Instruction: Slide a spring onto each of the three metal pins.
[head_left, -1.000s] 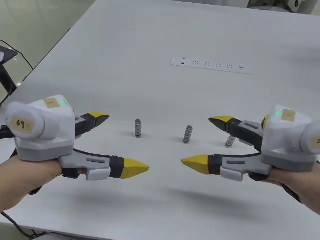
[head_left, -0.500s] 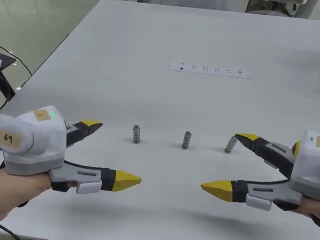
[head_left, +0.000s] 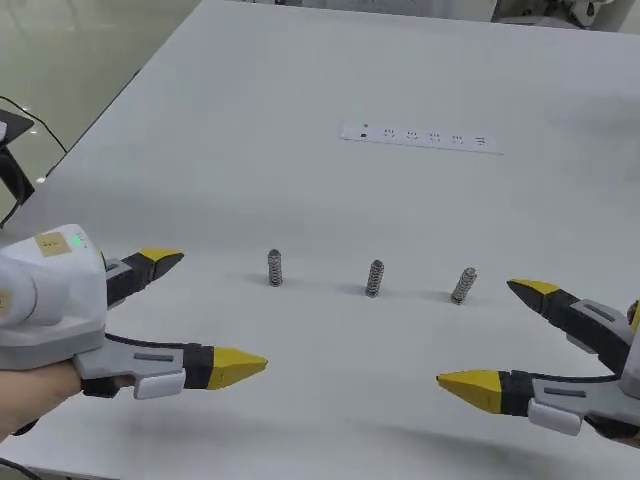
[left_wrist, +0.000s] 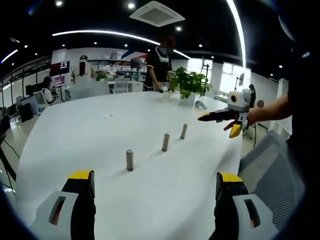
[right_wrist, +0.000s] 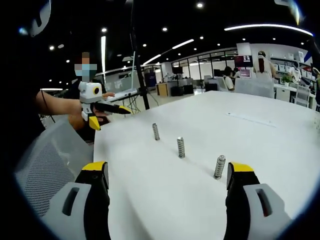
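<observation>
Three small metal springs stand upright in a row on the white table, each apparently on a pin: the left spring (head_left: 275, 268), the middle spring (head_left: 374, 278) and the right spring (head_left: 463, 285). The pins themselves are hidden inside the coils. My left gripper (head_left: 205, 310) is open and holds nothing, to the left of and nearer than the left spring (left_wrist: 129, 160). My right gripper (head_left: 495, 335) is open with nothing in it, just right of and nearer than the right spring (right_wrist: 219, 166). Neither touches a spring.
A white power strip (head_left: 420, 137) lies flat farther back on the table (head_left: 300, 90). The table's left edge (head_left: 110, 100) runs diagonally, with floor beyond. People, desks and a potted plant (left_wrist: 190, 85) stand in the room behind.
Both grippers have drawn back toward me and apart: the left one leftward, the right one rightward and away from the right spring, which now stands uncovered. The springs have not moved.
</observation>
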